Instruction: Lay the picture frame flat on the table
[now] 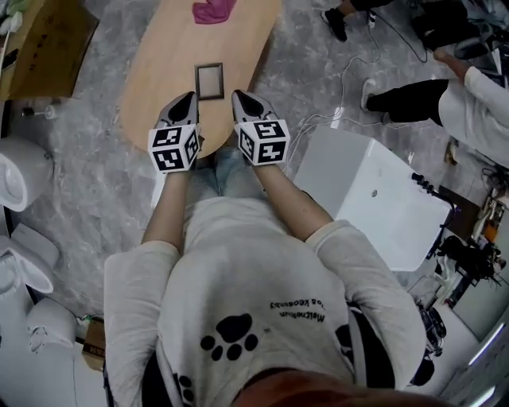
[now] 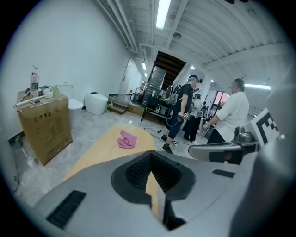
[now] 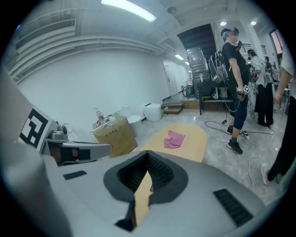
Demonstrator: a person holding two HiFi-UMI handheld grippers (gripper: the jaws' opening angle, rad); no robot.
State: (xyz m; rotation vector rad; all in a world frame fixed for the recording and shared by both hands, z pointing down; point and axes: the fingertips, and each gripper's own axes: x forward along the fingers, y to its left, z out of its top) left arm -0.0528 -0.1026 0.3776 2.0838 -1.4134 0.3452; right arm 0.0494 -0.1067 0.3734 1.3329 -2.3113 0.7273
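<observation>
Grippers hang side by side over the near end of the table [image 1: 151,79], the left gripper [image 1: 188,100] and right gripper [image 1: 242,98] both clenched shut on nothing. Just past their tips sits the frame [image 1: 210,81], long side running near to far; whether it is propped or flat I can't tell. It looks light, stiff and probably glazed, so I'd pinch its rim.

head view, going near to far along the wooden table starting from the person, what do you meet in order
left hand-held gripper and right hand-held gripper side by side at the near end -> picture frame -> pink cloth at the far end
</observation>
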